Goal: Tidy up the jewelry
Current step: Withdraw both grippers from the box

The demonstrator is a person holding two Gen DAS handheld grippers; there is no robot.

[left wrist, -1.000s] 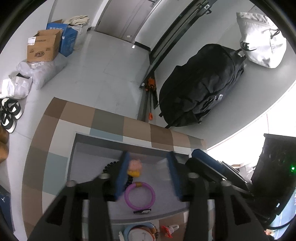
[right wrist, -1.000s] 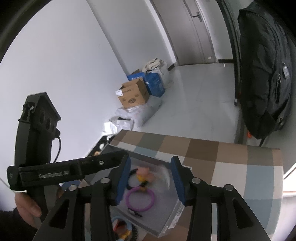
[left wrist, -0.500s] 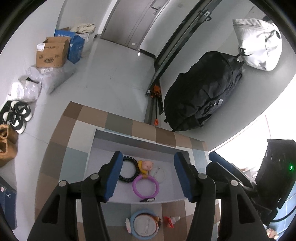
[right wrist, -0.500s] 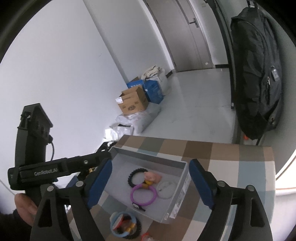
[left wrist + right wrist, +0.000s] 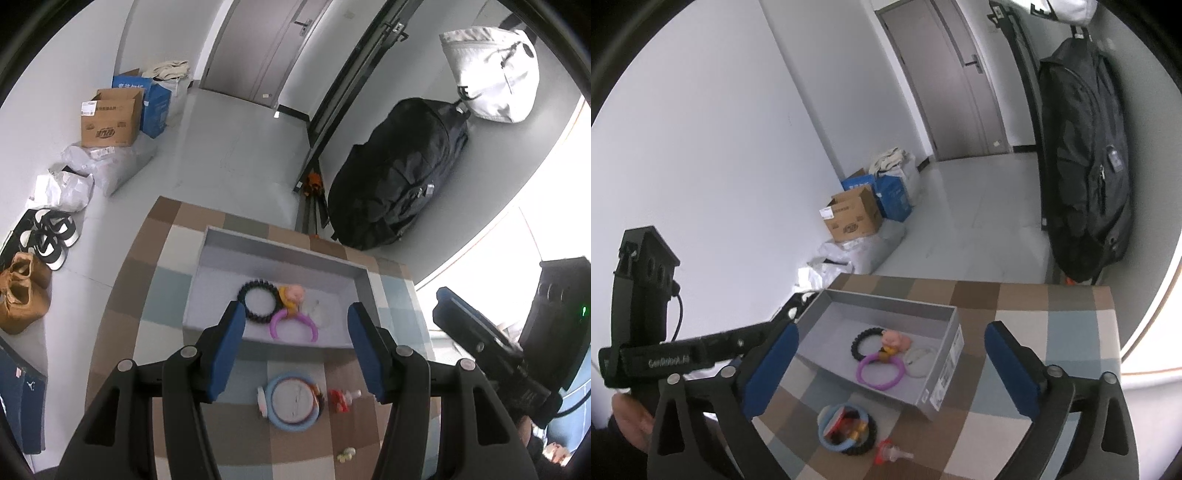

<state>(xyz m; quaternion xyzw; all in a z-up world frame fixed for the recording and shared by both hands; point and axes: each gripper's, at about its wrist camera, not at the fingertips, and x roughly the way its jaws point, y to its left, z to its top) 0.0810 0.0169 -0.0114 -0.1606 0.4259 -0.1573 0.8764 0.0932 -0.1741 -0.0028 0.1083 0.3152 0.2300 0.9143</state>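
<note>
A grey box [image 5: 280,251] [image 5: 945,373] sits on the checkered table. It holds a black bead bracelet [image 5: 257,302] [image 5: 860,341], a purple ring bracelet [image 5: 293,325] [image 5: 879,374], a pink pig charm [image 5: 293,294] [image 5: 895,339] and a clear pouch [image 5: 320,314] [image 5: 919,362]. In front of the box lie a blue ring with pieces in it [image 5: 293,402] [image 5: 842,428] and a red item [image 5: 341,398] [image 5: 892,452]. My left gripper [image 5: 295,332] is open and empty above the box's near edge. My right gripper [image 5: 890,369] is open wide and empty over the box.
A small yellow piece [image 5: 346,455] lies near the table's front. A black backpack [image 5: 399,173] hangs by the wall beyond the table. Cardboard boxes [image 5: 110,118] and shoes [image 5: 48,236] are on the floor at left.
Both grippers have opened and pulled back and up from the box. The pig charm and bracelets now lie in the box, free of the fingers.
</note>
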